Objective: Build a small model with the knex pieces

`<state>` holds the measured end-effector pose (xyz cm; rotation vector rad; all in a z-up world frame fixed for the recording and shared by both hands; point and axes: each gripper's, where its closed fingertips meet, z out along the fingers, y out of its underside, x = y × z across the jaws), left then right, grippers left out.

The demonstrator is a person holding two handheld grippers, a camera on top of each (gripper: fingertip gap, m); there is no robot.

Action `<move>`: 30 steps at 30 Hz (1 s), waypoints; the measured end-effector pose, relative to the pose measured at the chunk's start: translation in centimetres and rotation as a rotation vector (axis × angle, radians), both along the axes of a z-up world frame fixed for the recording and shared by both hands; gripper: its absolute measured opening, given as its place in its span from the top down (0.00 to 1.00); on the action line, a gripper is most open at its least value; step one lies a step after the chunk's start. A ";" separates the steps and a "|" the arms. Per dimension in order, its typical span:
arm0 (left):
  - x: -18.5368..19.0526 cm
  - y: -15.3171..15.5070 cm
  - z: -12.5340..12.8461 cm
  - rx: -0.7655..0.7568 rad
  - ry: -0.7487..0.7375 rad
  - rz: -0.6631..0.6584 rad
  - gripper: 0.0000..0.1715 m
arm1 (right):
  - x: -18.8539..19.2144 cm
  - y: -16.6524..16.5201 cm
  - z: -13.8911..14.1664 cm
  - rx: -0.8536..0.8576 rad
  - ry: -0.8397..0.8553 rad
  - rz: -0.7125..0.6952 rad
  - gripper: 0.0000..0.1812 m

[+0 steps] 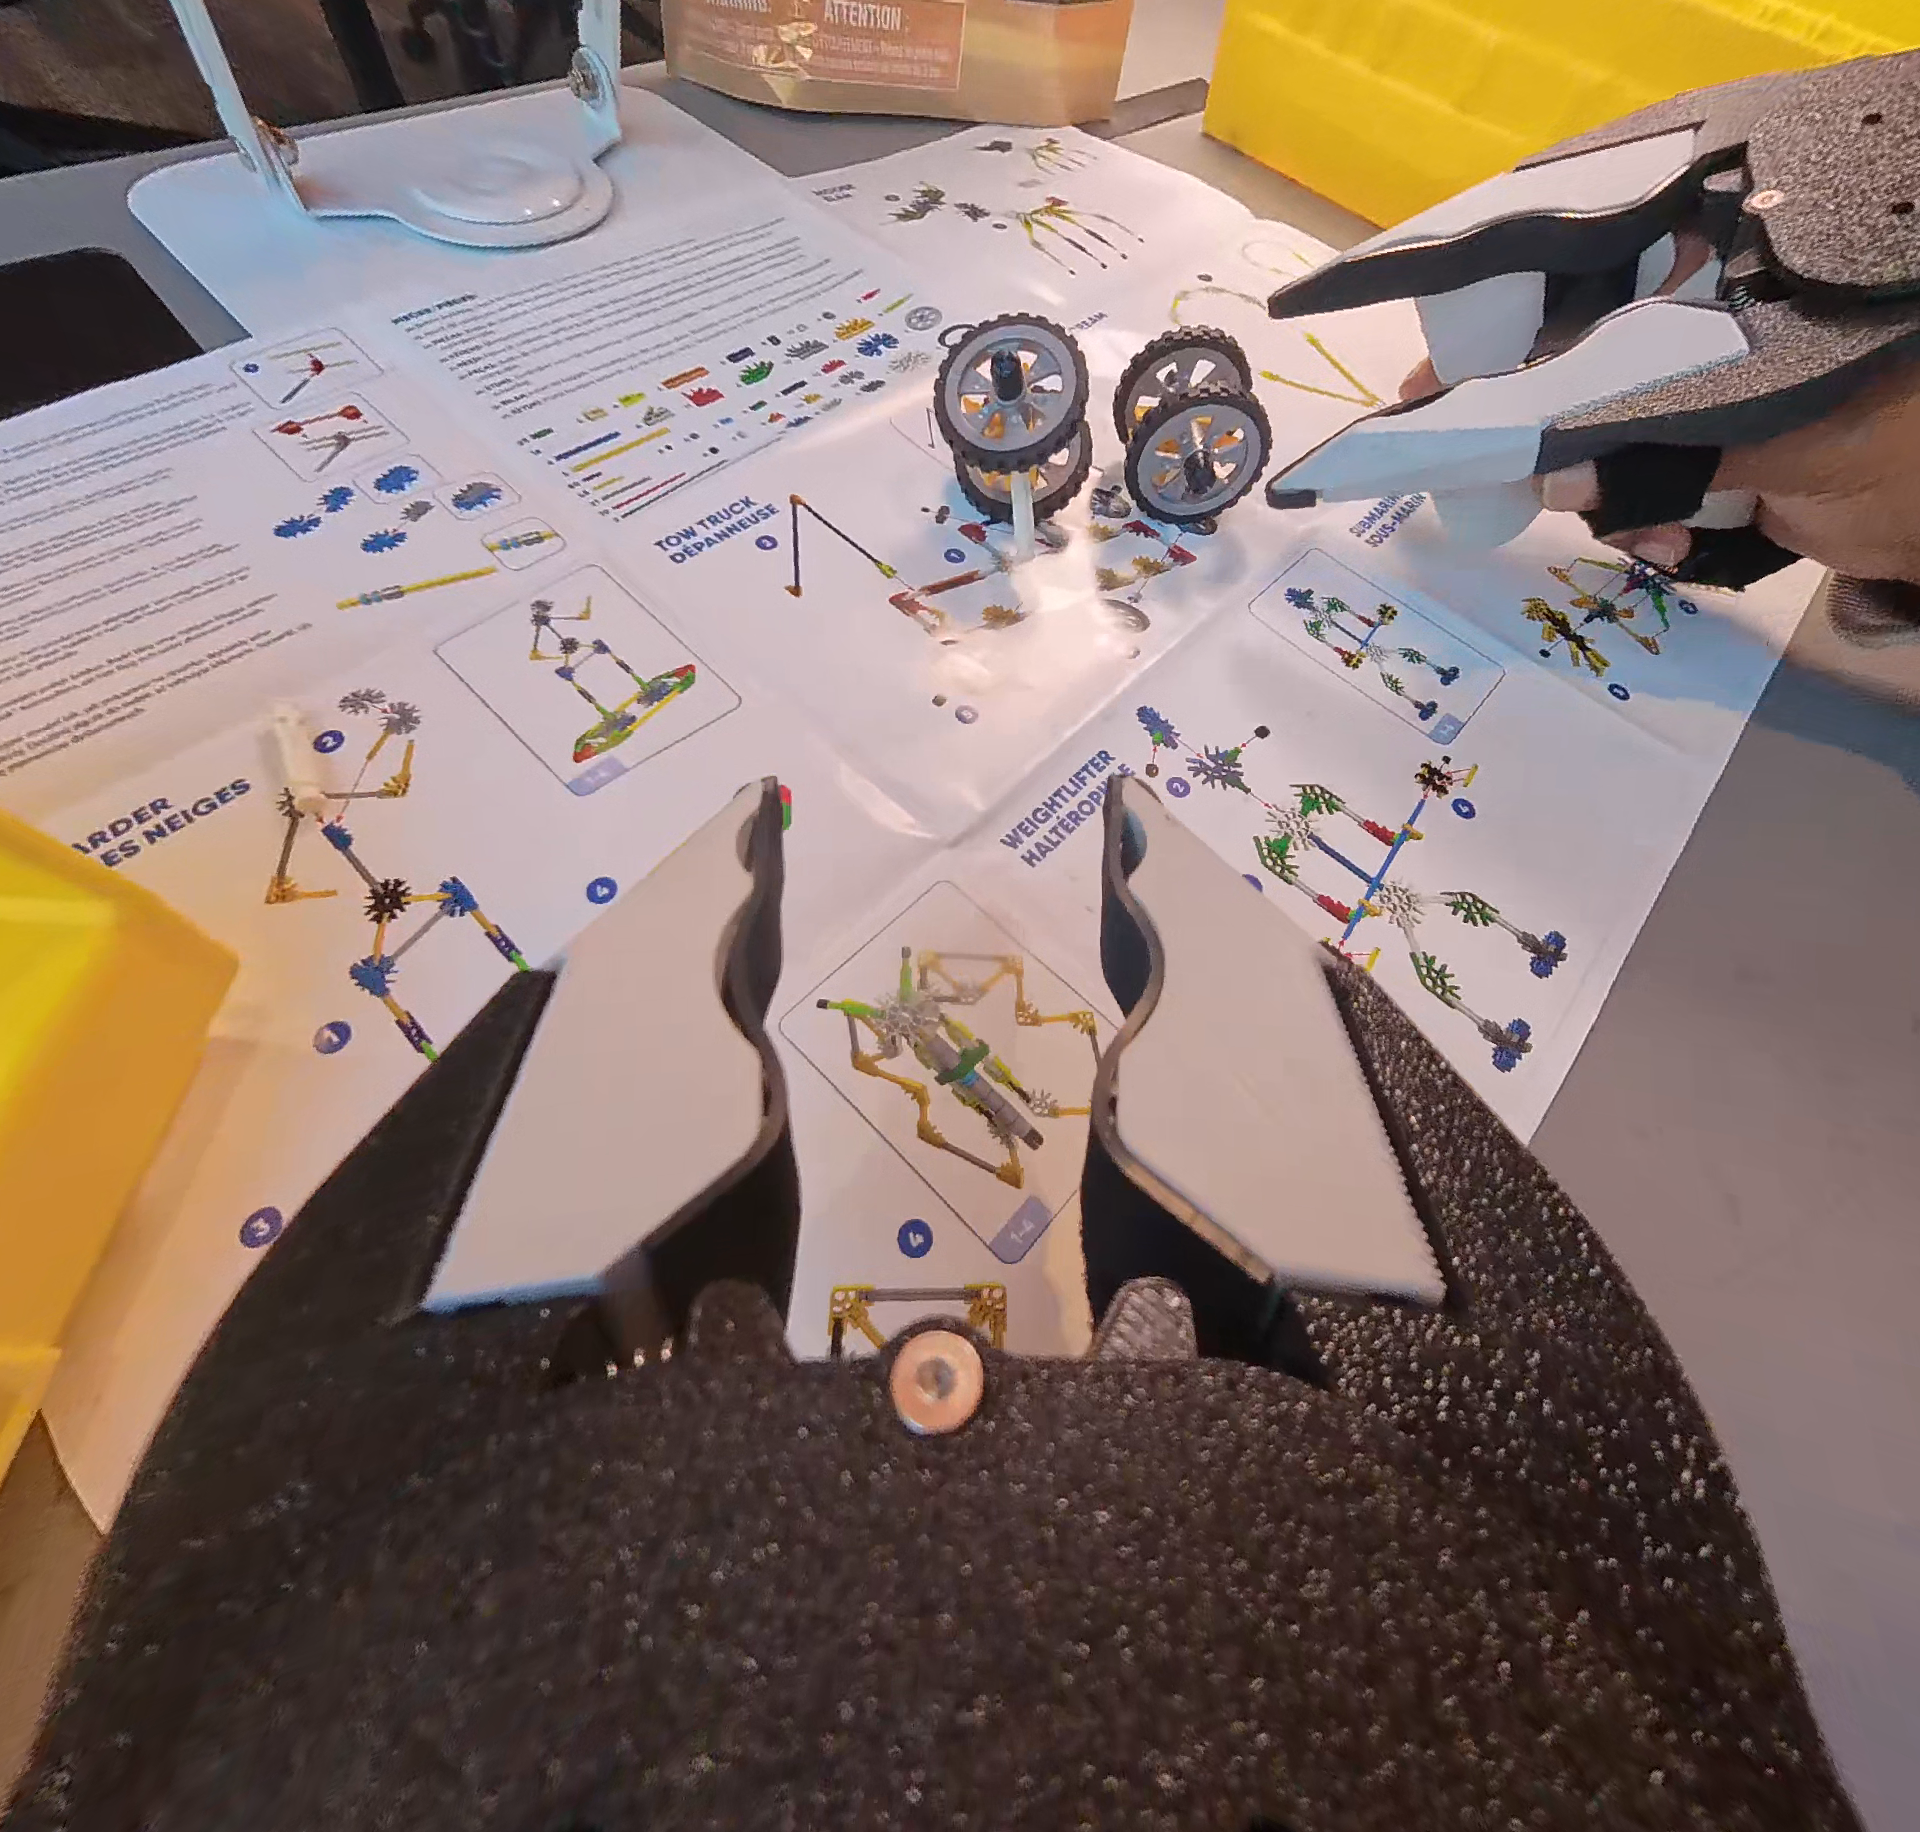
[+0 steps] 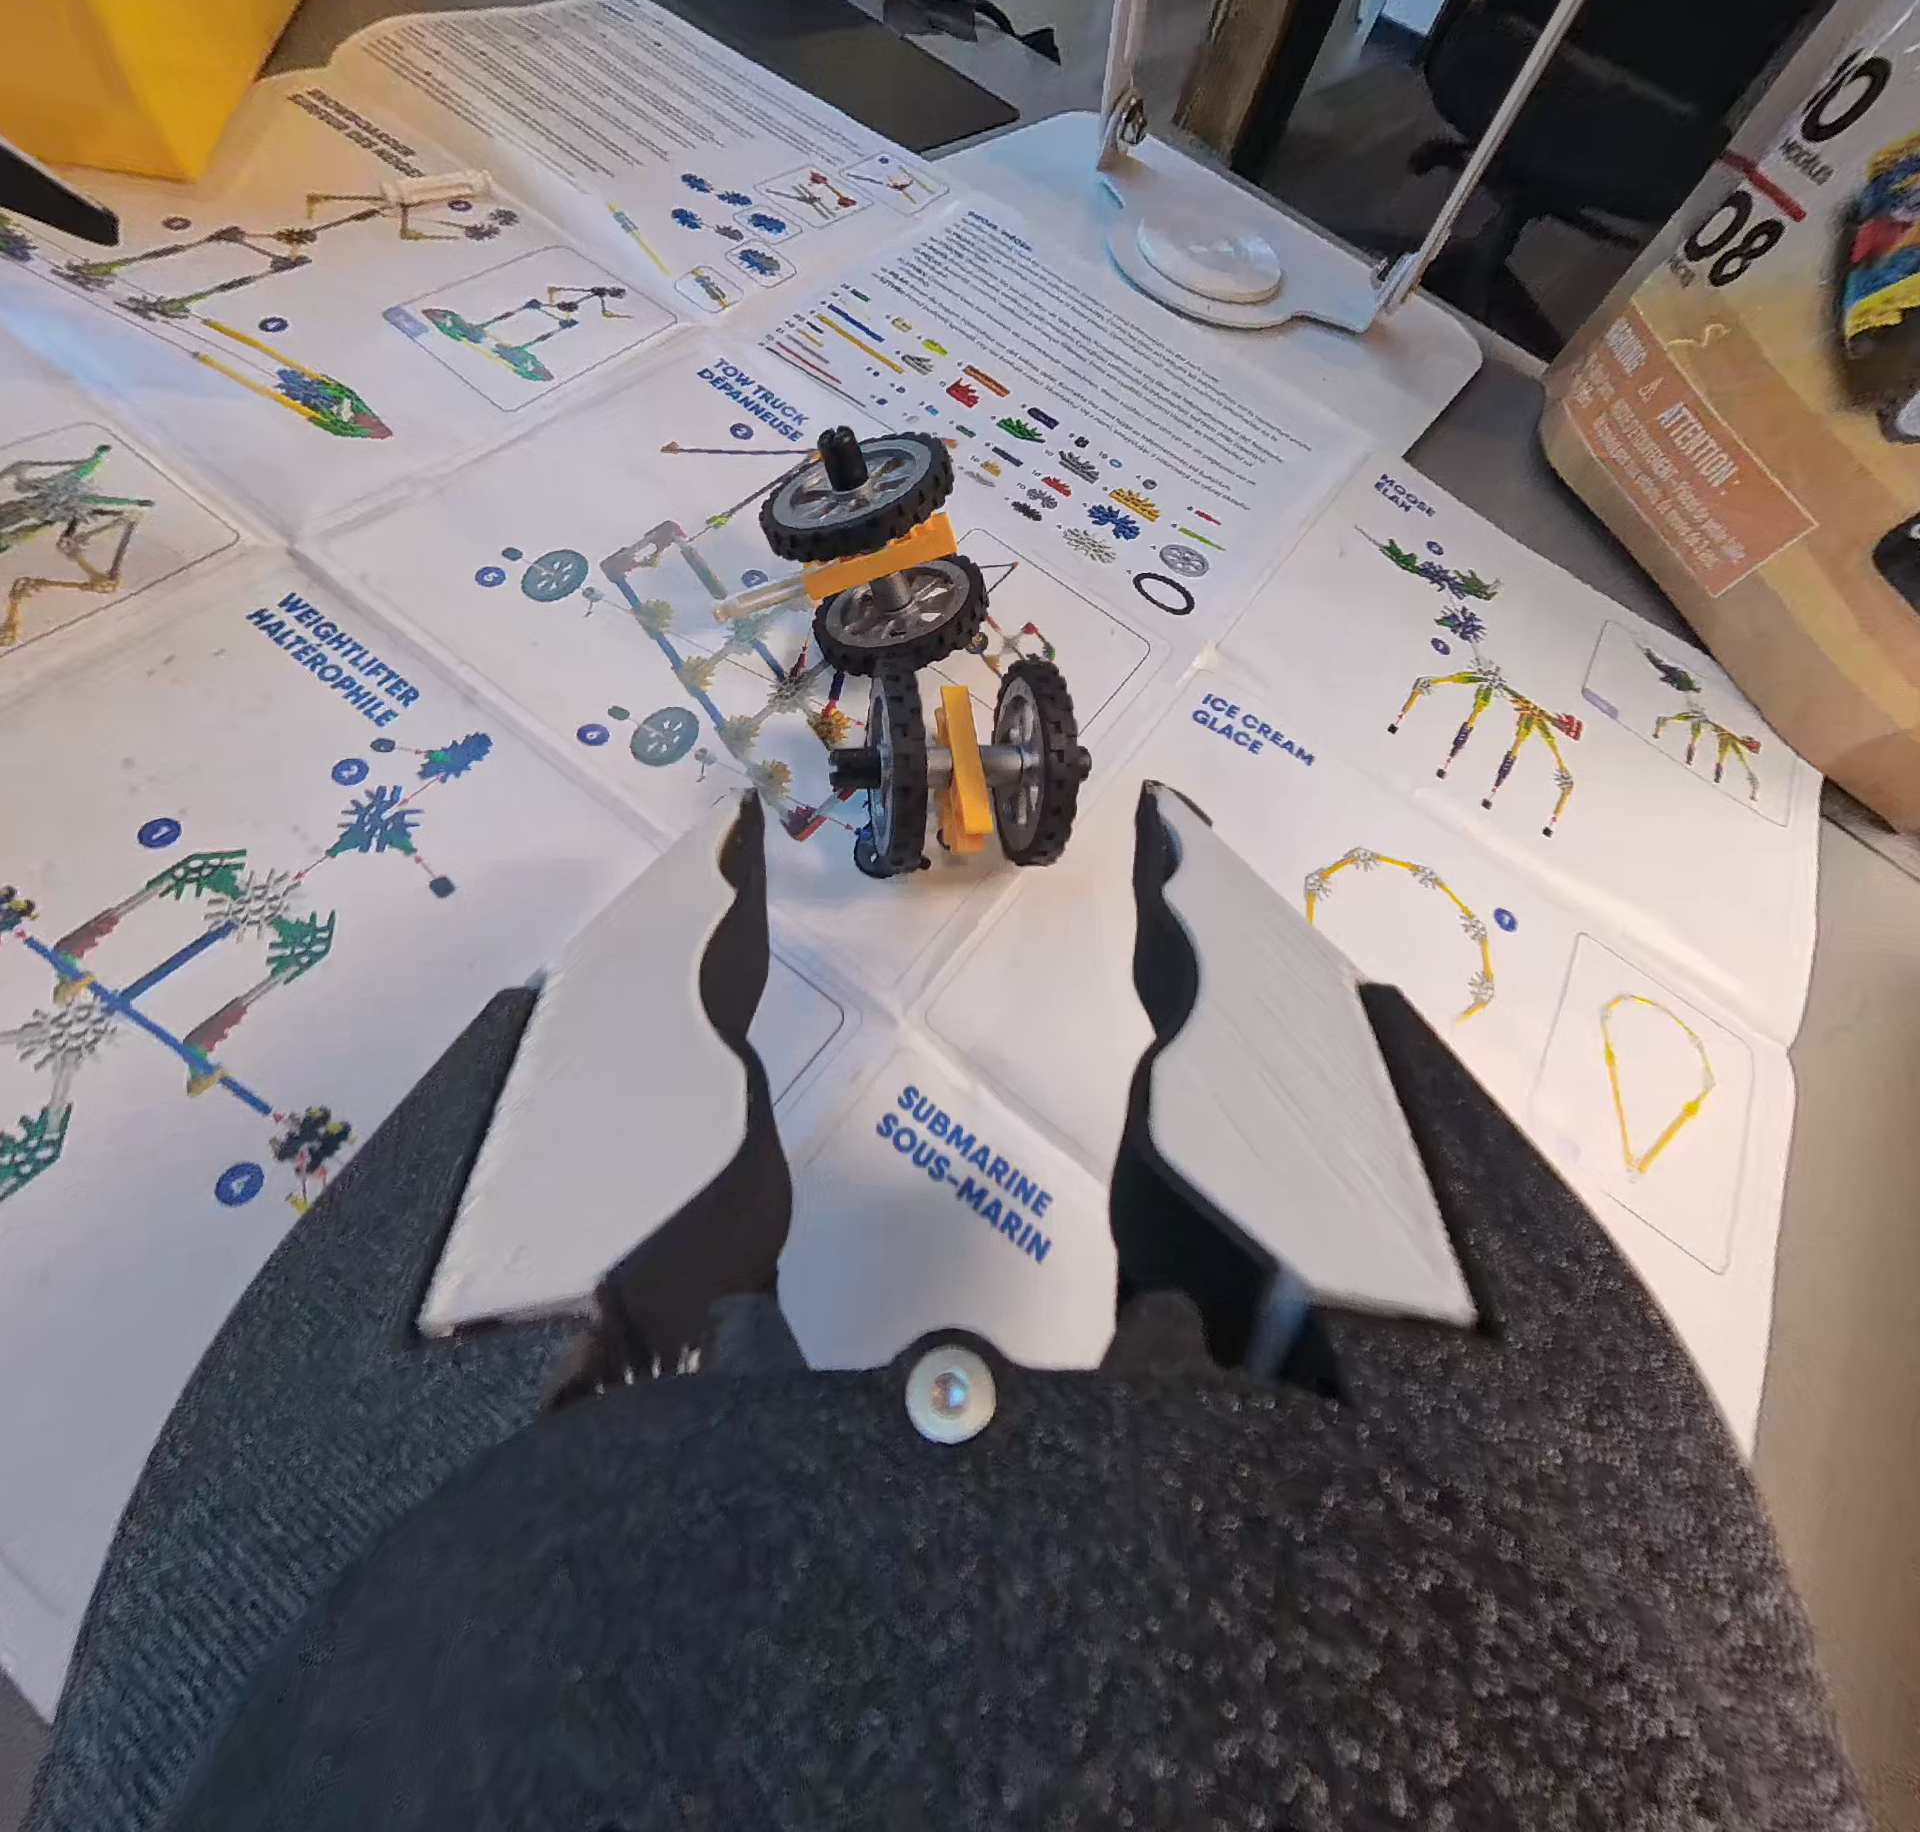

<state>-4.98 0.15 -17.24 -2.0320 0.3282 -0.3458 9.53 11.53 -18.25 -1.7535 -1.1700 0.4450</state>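
Left wrist view: the left tool hovers spread and empty over the instruction sheet on the bench.

Right wrist view: the right tool, spread (nothing gripped), faces the nearer wheel pair, just beside it.

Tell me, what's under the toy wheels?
The wheel assembly stands on the big unfolded instruction sheet. Printed building diagrams show around it; the part of the sheet right beneath the wheels is covered.
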 end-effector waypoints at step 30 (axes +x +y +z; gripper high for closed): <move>8.9 -8.3 7.0 0.186 -0.456 -0.703 0.86 | -5.1 -20.3 10.6 0.843 0.286 0.637 0.80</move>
